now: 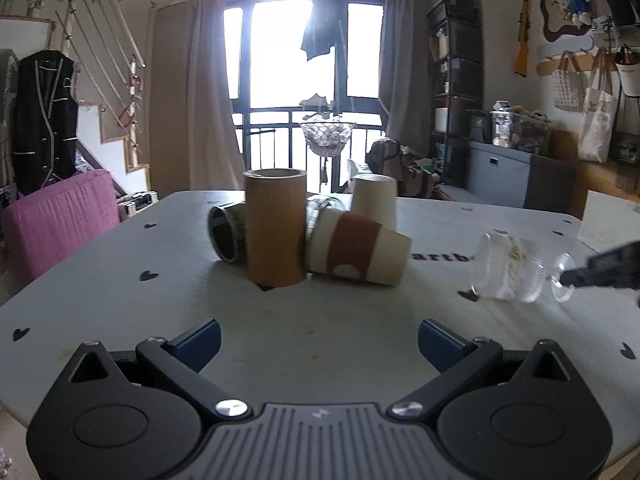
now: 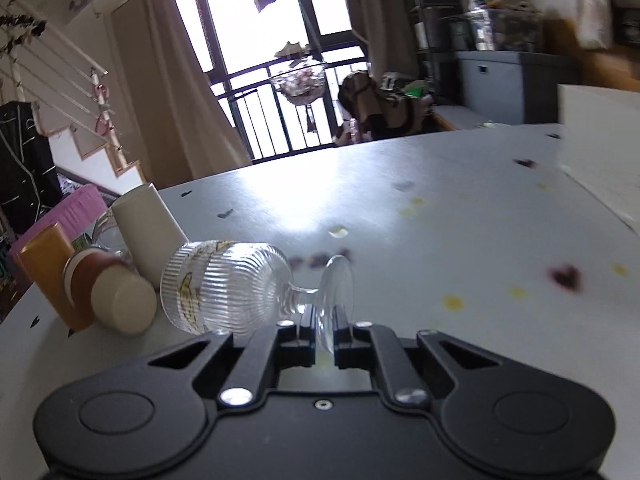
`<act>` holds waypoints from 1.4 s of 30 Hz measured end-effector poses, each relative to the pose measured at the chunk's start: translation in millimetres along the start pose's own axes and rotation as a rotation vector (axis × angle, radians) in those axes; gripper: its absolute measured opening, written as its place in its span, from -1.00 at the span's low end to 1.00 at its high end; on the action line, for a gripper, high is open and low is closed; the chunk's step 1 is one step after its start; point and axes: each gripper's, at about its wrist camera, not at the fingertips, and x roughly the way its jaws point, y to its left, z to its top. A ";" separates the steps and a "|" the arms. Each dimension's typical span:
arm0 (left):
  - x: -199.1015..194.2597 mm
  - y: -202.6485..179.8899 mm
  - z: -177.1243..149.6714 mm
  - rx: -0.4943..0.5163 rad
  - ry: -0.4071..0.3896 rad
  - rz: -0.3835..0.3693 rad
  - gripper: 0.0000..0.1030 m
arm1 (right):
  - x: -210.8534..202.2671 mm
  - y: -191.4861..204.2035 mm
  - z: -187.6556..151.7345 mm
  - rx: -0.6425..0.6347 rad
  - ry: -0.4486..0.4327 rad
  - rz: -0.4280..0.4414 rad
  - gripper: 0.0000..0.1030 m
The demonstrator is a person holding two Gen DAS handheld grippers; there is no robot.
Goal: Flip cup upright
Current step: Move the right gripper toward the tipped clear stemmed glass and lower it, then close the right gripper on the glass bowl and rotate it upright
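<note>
A clear ribbed glass goblet (image 2: 232,284) lies on its side, mouth to the left, foot to the right. My right gripper (image 2: 323,330) is shut on the edge of its round foot (image 2: 340,300). In the left wrist view the goblet (image 1: 508,268) is at the right, tilted, with the right gripper's dark tip (image 1: 592,274) at its foot. My left gripper (image 1: 320,340) is open and empty, low over the table, well short of the cups.
A cluster sits mid-table: an upright brown tube (image 1: 276,226), a tin on its side (image 1: 226,234), a sleeved paper cup on its side (image 1: 360,250), an inverted white cup (image 1: 374,200). A white box (image 2: 600,152) stands at the right. The table (image 1: 320,312) has heart marks.
</note>
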 end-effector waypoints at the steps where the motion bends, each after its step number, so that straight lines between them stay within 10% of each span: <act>1: 0.3 -3.0 -0.5 0.003 0.000 -0.012 1.00 | -9.6 -3.4 -4.8 0.009 0.005 -0.002 -0.84; 16: 11.4 -20.2 -4.3 0.010 0.003 -0.090 1.00 | -76.3 2.7 -37.1 -0.063 0.104 0.030 -0.73; 32: 16.9 -22.9 -4.6 0.004 0.013 -0.124 1.00 | -90.0 50.5 -45.8 -0.100 0.178 0.285 -0.74; 42: 23.7 -40.4 5.1 -0.048 0.052 -0.327 0.90 | -106.7 20.6 -22.4 -0.074 0.062 0.252 -0.48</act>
